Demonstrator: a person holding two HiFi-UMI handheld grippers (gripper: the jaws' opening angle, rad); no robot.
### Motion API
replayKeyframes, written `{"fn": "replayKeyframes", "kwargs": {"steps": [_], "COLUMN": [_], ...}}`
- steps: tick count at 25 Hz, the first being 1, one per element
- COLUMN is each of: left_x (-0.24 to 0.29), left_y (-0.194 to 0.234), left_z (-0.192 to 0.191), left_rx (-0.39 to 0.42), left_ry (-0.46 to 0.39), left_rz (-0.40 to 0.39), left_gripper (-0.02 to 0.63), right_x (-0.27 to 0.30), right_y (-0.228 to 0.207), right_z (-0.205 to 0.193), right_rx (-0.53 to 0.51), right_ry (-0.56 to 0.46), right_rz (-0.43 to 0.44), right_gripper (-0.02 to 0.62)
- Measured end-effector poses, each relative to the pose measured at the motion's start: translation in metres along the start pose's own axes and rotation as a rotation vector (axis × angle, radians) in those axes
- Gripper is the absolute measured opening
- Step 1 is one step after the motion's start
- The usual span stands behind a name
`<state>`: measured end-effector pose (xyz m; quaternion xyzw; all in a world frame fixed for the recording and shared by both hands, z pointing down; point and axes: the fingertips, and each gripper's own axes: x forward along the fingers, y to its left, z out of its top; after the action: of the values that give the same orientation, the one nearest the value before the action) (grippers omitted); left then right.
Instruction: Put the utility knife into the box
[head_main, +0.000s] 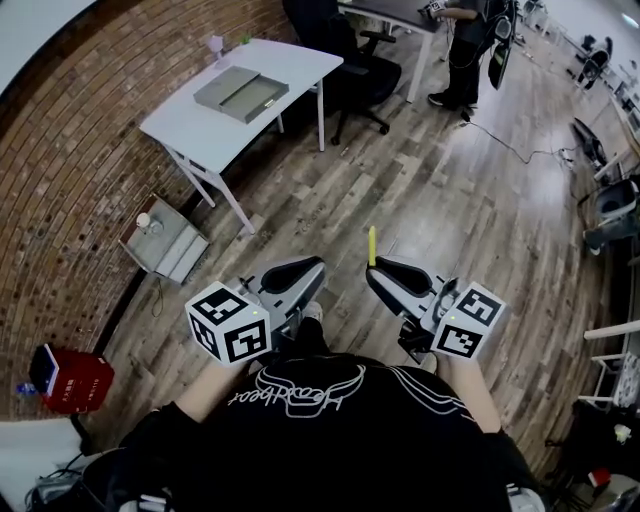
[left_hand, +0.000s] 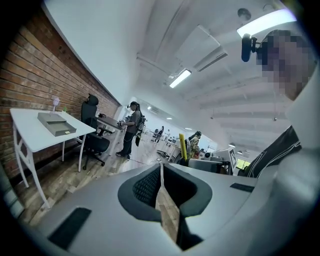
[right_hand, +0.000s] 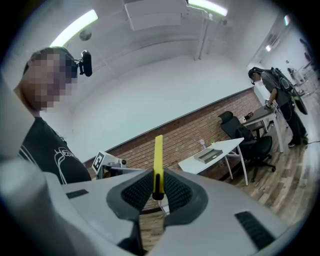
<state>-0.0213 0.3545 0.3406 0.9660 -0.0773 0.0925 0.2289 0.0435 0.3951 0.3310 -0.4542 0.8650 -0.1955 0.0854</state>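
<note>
A yellow utility knife (head_main: 372, 245) stands upright, pinched between the jaws of my right gripper (head_main: 372, 270); in the right gripper view the knife (right_hand: 158, 160) sticks up from the black pads (right_hand: 176, 187). My left gripper (head_main: 318, 265) is held beside it at waist height with its jaws together and nothing in them, and the left gripper view shows only a thin slit at its tips (left_hand: 161, 167). The grey box (head_main: 240, 93) lies open on the white table (head_main: 200, 135) by the brick wall, far ahead to the left. It also shows as the box (left_hand: 56, 124) and the box (right_hand: 212, 155).
A black office chair (head_main: 345, 60) stands right of the table, and a person (head_main: 470, 40) stands at a desk beyond it. A grey tray (head_main: 165, 240) and a red crate (head_main: 75, 380) sit on the wooden floor along the brick wall.
</note>
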Motion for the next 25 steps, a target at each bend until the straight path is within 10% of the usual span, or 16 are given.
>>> {"fn": "replayKeyframes", "kwargs": {"steps": [25], "left_x": [0.031], "left_y": [0.236], "left_z": [0.095], "left_rx": [-0.097], "left_ry": [-0.015], "left_rz": [0.045], "left_gripper": [0.041], "right_x": [0.207], "right_y": [-0.153], "right_z": [0.040], "right_rx": [0.050], "right_ry": [0.140], "right_rz": [-0.038], "right_gripper": [0.063]}}
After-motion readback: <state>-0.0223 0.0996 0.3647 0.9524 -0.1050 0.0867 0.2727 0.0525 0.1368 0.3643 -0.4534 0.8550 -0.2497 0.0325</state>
